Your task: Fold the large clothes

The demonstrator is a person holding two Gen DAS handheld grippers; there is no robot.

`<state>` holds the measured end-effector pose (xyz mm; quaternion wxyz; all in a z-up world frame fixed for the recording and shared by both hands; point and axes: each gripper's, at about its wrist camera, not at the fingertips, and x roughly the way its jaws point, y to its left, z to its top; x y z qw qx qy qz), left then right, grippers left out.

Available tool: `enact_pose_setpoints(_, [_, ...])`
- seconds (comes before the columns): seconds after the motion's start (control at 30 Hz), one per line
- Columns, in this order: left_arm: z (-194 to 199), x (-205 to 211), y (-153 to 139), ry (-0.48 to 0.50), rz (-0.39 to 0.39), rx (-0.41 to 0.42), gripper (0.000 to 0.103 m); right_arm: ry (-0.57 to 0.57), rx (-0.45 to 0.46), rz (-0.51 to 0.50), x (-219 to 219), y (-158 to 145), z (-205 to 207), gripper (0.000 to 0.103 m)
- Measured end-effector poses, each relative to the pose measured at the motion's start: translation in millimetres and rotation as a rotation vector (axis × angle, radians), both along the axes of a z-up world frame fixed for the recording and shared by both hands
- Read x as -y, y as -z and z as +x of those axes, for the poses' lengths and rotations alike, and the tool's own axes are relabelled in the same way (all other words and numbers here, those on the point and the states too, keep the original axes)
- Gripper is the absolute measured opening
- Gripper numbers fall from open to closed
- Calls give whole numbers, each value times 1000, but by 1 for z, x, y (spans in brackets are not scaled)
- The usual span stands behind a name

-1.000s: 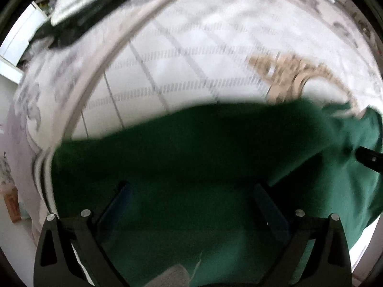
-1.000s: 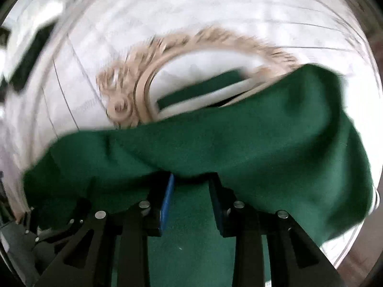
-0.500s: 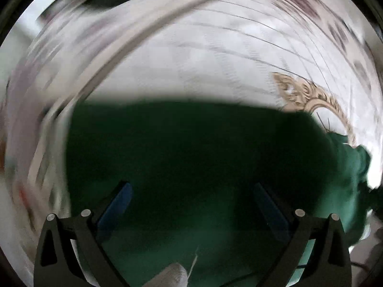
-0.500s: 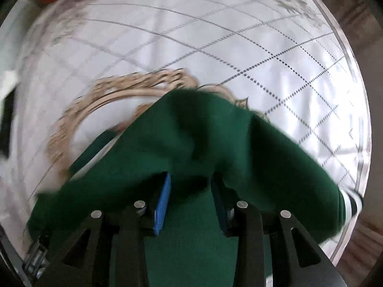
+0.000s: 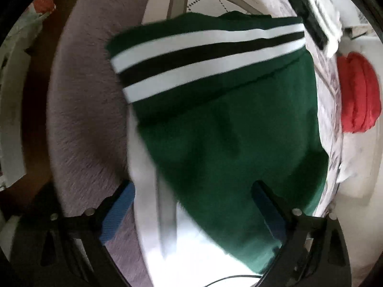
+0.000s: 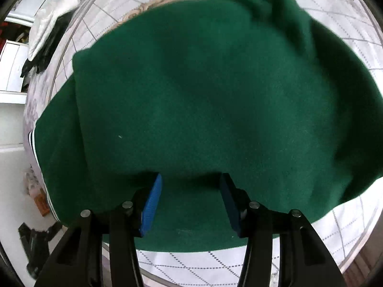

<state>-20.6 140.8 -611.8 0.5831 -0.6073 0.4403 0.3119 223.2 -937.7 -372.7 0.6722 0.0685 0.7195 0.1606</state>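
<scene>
Right wrist view shows my right gripper [image 6: 190, 191] with its jaws opening, blue pads parted and no longer pinching the green sweater [image 6: 215, 100]; cloth lies between and under them, a folded layer spreading from my pads up toward twelve o'clock over the white patterned bedspread [image 6: 354, 234]. My left gripper [image 5: 191, 205] stands released, pads wide apart, pointing steeply down at the sweater's striped hem [image 5: 205, 55], which runs from nine toward one o'clock, the green body filling the centre down to five o'clock. To finish this step well, I judge I should let the right jaws clear the fabric fully before lifting straight up, so the fresh fold is not dragged, then smooth the edge so the layers line up with the hem. A red garment [image 5: 359, 91] sits at three o'clock in the left view, a white and black pile [image 6: 50, 24] at ten o'clock in the right. Compared with a second ago, my right pads were clamped on a bunched ridge of cloth held up; now it lies flatter. My left view has swung round: the hem and a grey rug [image 5: 88, 107] appear where bedspread was.
</scene>
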Motion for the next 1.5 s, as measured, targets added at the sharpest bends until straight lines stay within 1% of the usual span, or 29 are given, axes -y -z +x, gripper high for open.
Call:
enact_pose_setpoints(0.03, [4,-3,2,-16,23,11,98,-1,1,7,2,2,1,53])
enact_pose_setpoints(0.07, [7,-7,5,-36,59,22,94,-4,1,19,4,7,5,53])
enact_pose_setpoints(0.1, [12,-11,4,-46,101,5,84,-6,-2,28,7,9,6,53])
enact_pose_setpoints(0.13, [17,-15,3,-51,124,4,82,-5,-7,35,7,16,11,53])
enact_pose_setpoints(0.17, [22,-19,0,-62,158,1,71,-3,-10,39,9,18,11,53])
enact_pose_setpoints(0.2, [26,-20,-1,-66,174,-4,57,-6,-13,39,8,20,11,53])
enact_pose_setpoints(0.23, [29,-20,-3,-70,188,-11,52,-12,-17,38,10,20,11,53])
enact_pose_setpoints(0.3, [39,-19,-11,-57,221,-22,33,-20,-28,36,11,15,8,53])
enact_pose_setpoints(0.37, [43,-15,-18,-28,272,-13,24,-28,-46,36,9,15,12,53])
enact_pose_setpoints(0.4, [40,-13,-24,-10,287,3,22,-27,-53,38,4,17,9,53])
enact_pose_setpoints(0.43, [45,-11,-26,0,292,15,22,-25,-52,45,6,14,11,53])
enact_pose_setpoints(0.47, [44,-12,-24,7,283,42,22,-25,-27,46,10,7,14,53])
enact_pose_setpoints(0.53, [39,-15,-14,0,239,77,23,-25,23,24,15,-1,20,53])
enact_pose_setpoints(0.6, [31,-23,-1,-33,171,138,28,-26,17,10,19,8,26,53])
enact_pose_setpoints(0.63, [34,-24,1,-42,158,146,29,-17,1,25,21,15,28,53])
enact_pose_setpoints(0.67, [38,-25,1,-49,153,147,29,-16,-5,31,22,20,28,53])
enact_pose_setpoints(0.73, [44,-20,-10,-63,170,100,29,-36,12,23,16,23,29,54])
enact_pose_setpoints(0.77, [41,-16,-21,-88,176,107,29,-52,20,18,15,22,28,57])
enact_pose_setpoints(0.87, [31,-8,-56,-103,201,154,29,-93,32,-4,13,19,24,58])
enact_pose_setpoints(0.93, [21,-6,-62,-108,174,183,29,-85,24,0,16,20,23,58])
enact_pose_setpoints(1.0, [19,-11,-55,-104,146,199,29,-84,14,-5,16,20,25,58])
enact_pose_setpoints(1.07, [18,-20,-39,-93,97,173,29,-87,9,-13,16,19,26,58])
enact_pose_setpoints(1.13, [13,-24,-33,-104,42,150,29,-96,9,-17,14,19,27,58])
enact_pose_setpoints(1.17, [7,-21,-38,-116,16,154,29,-98,8,-16,12,18,28,58])
enact_pose_setpoints(1.27, [-14,-1,-68,-95,31,146,30,-99,10,-10,6,19,31,58])
enact_pose_setpoints(1.33, [-17,13,-75,-71,7,171,34,-100,15,-12,7,19,31,58])
enact_pose_setpoints(1.37, [-13,20,-72,-48,-19,164,34,-101,16,-16,7,18,30,58])
enact_pose_setpoints(1.43, [-4,29,-61,-29,-56,181,34,-100,13,-21,5,19,30,58])
enact_pose_setpoints(1.5, [8,32,-44,-14,-66,189,34,-97,8,-19,1,19,32,58])
